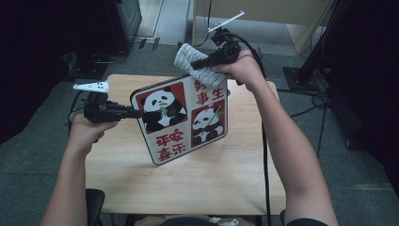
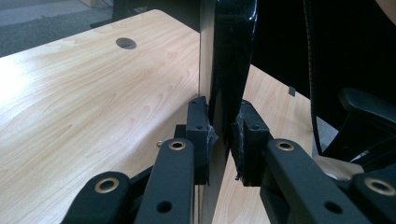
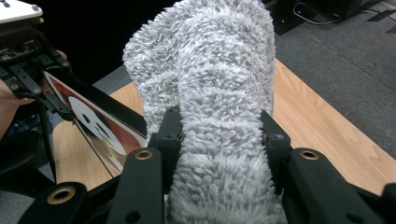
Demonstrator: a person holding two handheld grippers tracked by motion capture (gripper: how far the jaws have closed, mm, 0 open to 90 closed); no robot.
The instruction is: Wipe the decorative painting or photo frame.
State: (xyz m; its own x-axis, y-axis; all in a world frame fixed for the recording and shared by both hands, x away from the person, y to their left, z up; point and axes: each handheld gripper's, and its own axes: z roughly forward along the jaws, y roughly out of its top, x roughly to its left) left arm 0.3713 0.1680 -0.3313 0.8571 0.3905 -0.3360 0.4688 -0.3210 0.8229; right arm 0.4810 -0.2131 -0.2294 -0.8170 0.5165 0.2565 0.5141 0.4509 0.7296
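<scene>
A light wooden table (image 1: pixel 197 183) is set on grey carpet (image 1: pixel 357 188). Black cables (image 1: pixel 313 96) are strewn across the floor, and a pale wooden cabinet (image 1: pixel 282 12) is seen beyond, amid dark surroundings

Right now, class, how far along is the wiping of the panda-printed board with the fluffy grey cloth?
Done: the left gripper has clamped the square panda-printed board by its edge and props it tilted on the light wooden table. In hand: the right gripper grips the fluffy grey cloth at the board's top corner. Left: wiping the printed face; I cannot tell whether any is cleaned.
</scene>
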